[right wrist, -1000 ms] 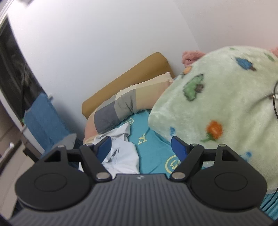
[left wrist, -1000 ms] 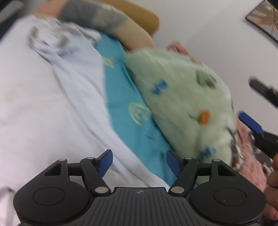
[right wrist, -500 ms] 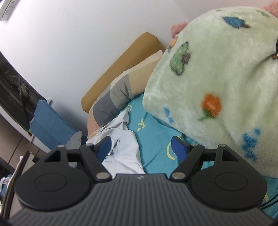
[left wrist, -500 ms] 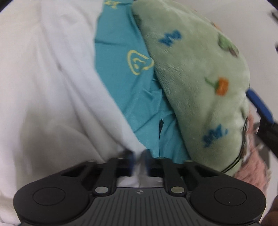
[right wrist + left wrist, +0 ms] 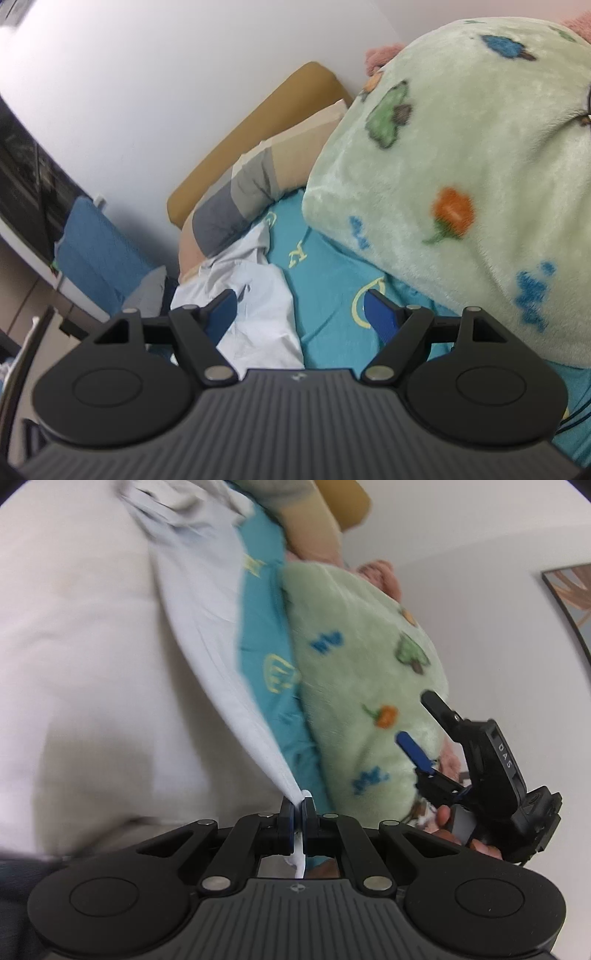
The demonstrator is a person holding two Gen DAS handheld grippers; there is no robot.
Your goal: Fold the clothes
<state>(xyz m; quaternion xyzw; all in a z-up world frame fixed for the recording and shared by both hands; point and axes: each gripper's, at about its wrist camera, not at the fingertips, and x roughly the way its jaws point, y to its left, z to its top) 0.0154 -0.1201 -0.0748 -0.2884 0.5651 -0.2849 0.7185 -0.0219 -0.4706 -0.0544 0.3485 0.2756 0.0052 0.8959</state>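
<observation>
Stretching in a taut fold across the bed, the pale blue-white garment (image 5: 207, 635) runs from a crumpled heap near the striped pillow (image 5: 236, 206) down to the left gripper (image 5: 298, 814), whose jaws are clamped tight on a corner of the cloth, with a bit of fabric poking out behind the blue pads. Under the garment lies a teal bedsheet (image 5: 266, 635) printed with yellow figures, and beside that bulges a green fleece blanket (image 5: 362, 686) dotted with trees and carrots. To the right, the right gripper (image 5: 424, 723) hangs over the blanket with its jaws spread wide and nothing between them; a hand (image 5: 448, 819) grasps its handle. From its own view the right gripper (image 5: 299, 310) points toward the garment's bunched end (image 5: 255, 295), not touching it. A mustard headboard (image 5: 258, 125) backs the pillow against a white wall (image 5: 147, 74).
</observation>
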